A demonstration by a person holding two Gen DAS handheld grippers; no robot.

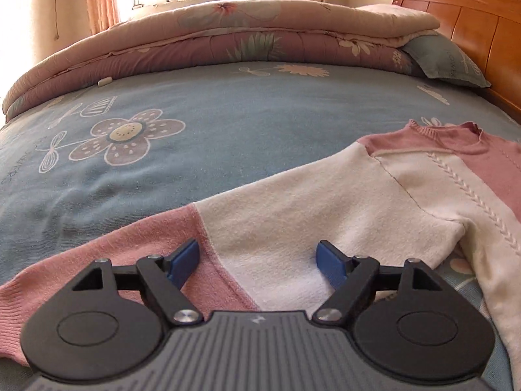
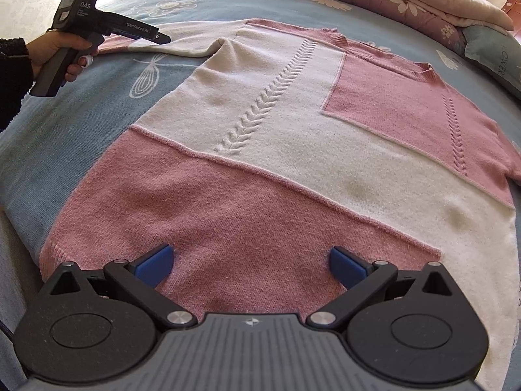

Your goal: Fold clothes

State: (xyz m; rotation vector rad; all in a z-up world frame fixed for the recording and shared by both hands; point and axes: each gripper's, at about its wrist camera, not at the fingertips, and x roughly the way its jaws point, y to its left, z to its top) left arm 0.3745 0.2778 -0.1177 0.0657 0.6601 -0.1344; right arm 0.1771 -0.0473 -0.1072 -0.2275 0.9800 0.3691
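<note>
1. Right wrist view shows the sweater [image 2: 276, 137], pink and cream knit, lying spread flat and face up on the bed [image 2: 81, 130], its hem near and its neckline far.
2. It looks soft, light and limp: it should drape and sag when lifted and may stretch if pulled by one point. My judgement is that edges serve best for a hold, such as the hem corners, a cuff or the shoulder seam, pinching both layers.
3. The right gripper [image 2: 250, 265] hovers over the pink hem band, jaws spread wide, with nothing between them.
4. In the left wrist view, the left gripper [image 1: 257, 262] is also wide apart, low over the left sleeve [image 1: 228, 228] where pink meets cream; the sleeve stretches out to the left of the body.
5. A folded quilt [image 1: 228, 32] lies at the far side of the bed, well apart from the sweater.
</note>
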